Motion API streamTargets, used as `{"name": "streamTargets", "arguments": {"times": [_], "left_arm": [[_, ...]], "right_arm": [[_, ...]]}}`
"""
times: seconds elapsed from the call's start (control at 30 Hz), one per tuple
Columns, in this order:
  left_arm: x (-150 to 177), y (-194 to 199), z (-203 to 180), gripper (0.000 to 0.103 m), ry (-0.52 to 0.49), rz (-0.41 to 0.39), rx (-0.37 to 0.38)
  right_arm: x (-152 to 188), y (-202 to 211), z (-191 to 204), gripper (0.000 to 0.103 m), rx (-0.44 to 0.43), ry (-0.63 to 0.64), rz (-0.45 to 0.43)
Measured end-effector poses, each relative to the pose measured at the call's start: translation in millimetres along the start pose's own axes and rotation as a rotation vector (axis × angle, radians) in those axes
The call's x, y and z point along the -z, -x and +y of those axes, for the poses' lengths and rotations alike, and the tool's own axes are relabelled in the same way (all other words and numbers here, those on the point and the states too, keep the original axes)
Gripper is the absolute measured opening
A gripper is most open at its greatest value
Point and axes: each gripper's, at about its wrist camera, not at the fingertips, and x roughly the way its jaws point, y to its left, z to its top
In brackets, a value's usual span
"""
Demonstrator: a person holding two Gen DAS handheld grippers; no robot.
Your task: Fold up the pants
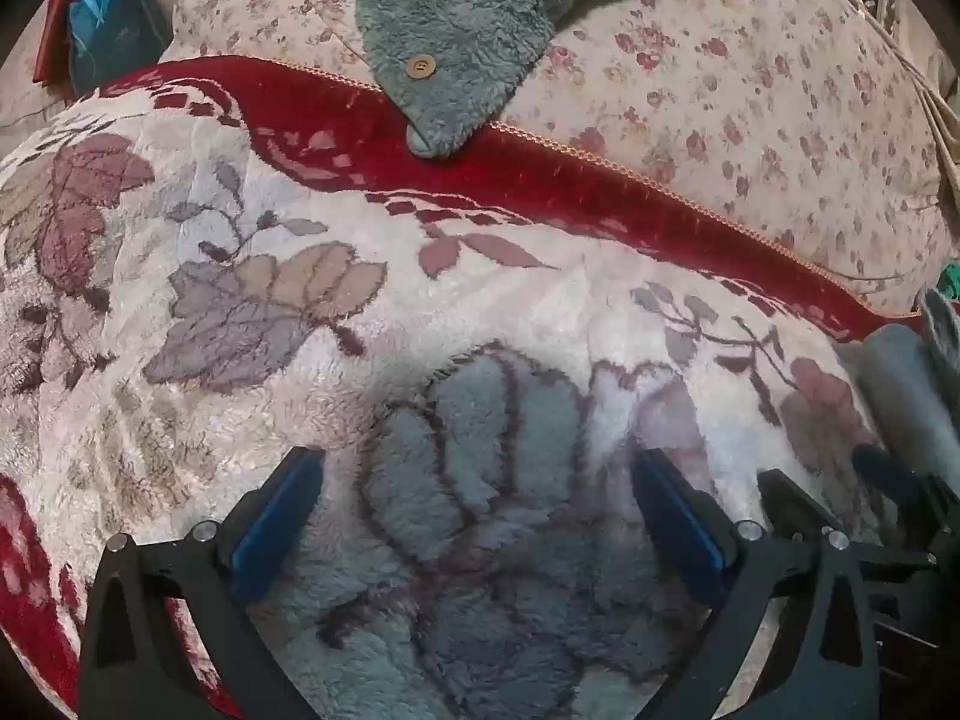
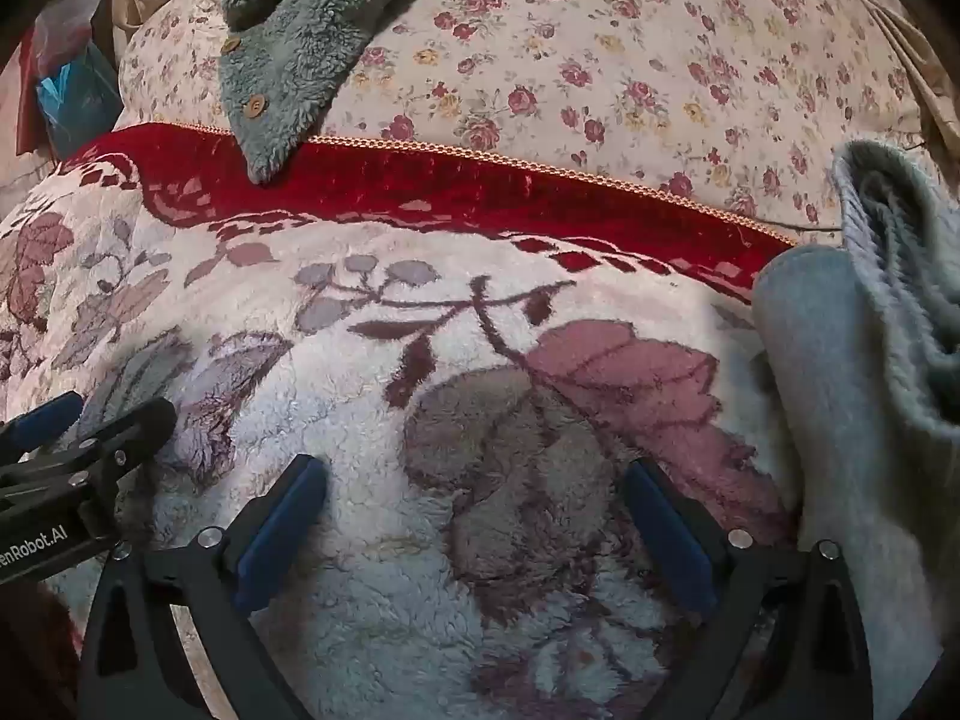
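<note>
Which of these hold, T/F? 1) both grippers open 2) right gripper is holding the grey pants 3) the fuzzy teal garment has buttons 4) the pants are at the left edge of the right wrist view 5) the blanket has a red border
1) True: the left gripper and the right gripper both have fingers spread, nothing between them.
2) False: the grey pants lie off to its right, ungripped.
3) True: the teal garment shows round buttons.
4) False: they sit at the right edge.
5) True: the floral blanket has a red border.
</note>
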Motion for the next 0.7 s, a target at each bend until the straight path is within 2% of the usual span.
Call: {"name": "streamTargets", "arguments": {"times": [0.03,0.7], "left_arm": [[1.0,1.0,2.3,0.103,0.018,-0.022,0.024],[-1.4,8.6,5.1,0.103,0.012,-0.018,0.014]], "right_arm": [[0.1,0.4,0.2,0.102,0.0,-0.001,0.001],[0.7,-2.3,-0.5,0.102,-0.017,-0.015,0.01]]}}
